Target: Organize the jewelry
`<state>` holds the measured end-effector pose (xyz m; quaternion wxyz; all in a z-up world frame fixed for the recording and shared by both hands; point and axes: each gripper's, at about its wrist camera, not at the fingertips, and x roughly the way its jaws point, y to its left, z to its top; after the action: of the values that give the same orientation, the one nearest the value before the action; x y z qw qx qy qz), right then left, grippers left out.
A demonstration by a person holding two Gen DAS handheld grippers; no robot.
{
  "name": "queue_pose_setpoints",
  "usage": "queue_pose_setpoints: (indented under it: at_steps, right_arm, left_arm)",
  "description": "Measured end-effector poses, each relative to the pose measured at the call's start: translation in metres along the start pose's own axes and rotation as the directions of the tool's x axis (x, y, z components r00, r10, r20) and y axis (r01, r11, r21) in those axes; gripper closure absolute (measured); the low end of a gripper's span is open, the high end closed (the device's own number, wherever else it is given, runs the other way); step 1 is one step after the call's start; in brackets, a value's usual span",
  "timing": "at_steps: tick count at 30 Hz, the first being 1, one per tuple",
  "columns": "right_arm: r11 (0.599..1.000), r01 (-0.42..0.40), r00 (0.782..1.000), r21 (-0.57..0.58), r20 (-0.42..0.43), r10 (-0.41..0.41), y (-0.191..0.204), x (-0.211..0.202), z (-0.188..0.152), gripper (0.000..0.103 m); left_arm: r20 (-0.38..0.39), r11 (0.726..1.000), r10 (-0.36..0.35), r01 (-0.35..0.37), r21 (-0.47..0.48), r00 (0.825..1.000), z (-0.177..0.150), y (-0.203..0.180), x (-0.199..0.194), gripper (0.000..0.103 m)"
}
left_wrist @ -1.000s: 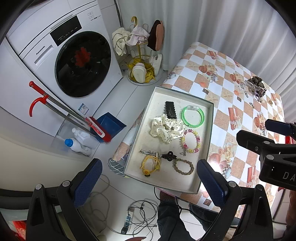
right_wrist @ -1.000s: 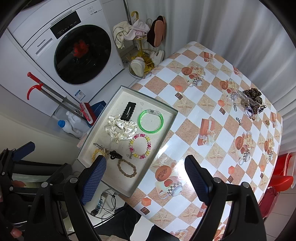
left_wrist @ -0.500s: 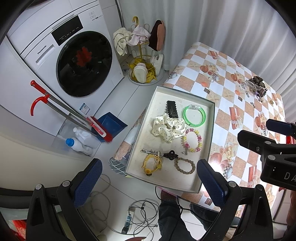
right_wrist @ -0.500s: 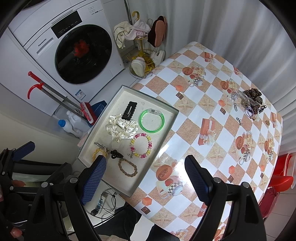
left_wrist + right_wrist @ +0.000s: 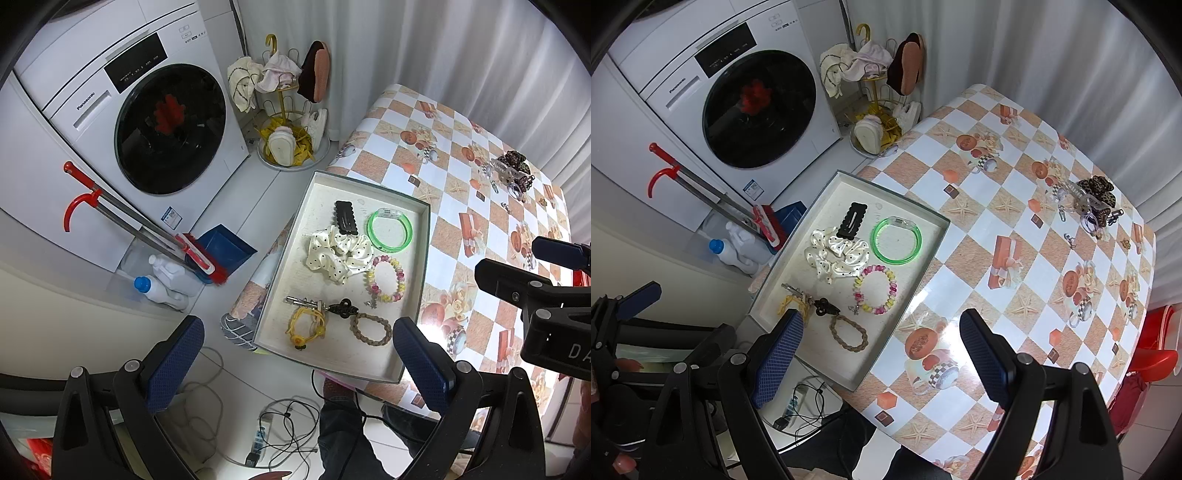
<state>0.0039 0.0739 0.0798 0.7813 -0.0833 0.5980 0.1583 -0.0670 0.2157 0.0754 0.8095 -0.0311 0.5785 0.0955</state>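
A shallow grey tray (image 5: 369,188) (image 5: 827,369) sits at the table's near-left corner. It holds a black hair clip (image 5: 346,217), a white dotted scrunchie (image 5: 338,253), a green bangle (image 5: 389,230), a pink and yellow bead bracelet (image 5: 386,278), a brown braided band (image 5: 370,328), a yellow band (image 5: 306,326) and a small black clip (image 5: 343,307). A pile of loose jewelry and clips (image 5: 1091,201) (image 5: 511,173) lies at the table's far right. My left gripper (image 5: 295,362) is open and empty, high above the tray's near end. My right gripper (image 5: 882,354) is open and empty above the tray's right edge.
The table (image 5: 1015,229) has an orange and white checked cloth. A white washing machine (image 5: 147,122) stands at the left, with a red-handled broom (image 5: 140,225), bottles (image 5: 162,288) and a gold rack with slippers (image 5: 288,122) on the floor. Cables (image 5: 280,435) lie below the table.
Both grippers have drifted slightly; the tray and table sit a little lower and nearer in both views. Nothing was picked up or released.
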Motion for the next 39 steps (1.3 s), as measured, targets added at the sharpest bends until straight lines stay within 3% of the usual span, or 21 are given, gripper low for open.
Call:
queue_pose_setpoints:
  at_steps: [33,39]
  right_arm:
    - [1.0,0.0,1.0,0.002,-0.001,0.0,0.0,0.001,0.0,0.014]
    - [1.0,-0.002,1.0,0.002,-0.002,0.002,0.001,0.002,0.001,0.014]
  left_arm:
    - [-0.001,1.0,0.015,-0.015,-0.001,1.0,0.0,-0.002,0.002,0.0]
    - [0.027,1.0,0.023,-0.022,-0.002,0.999,0.0,0.01,-0.001,0.0]
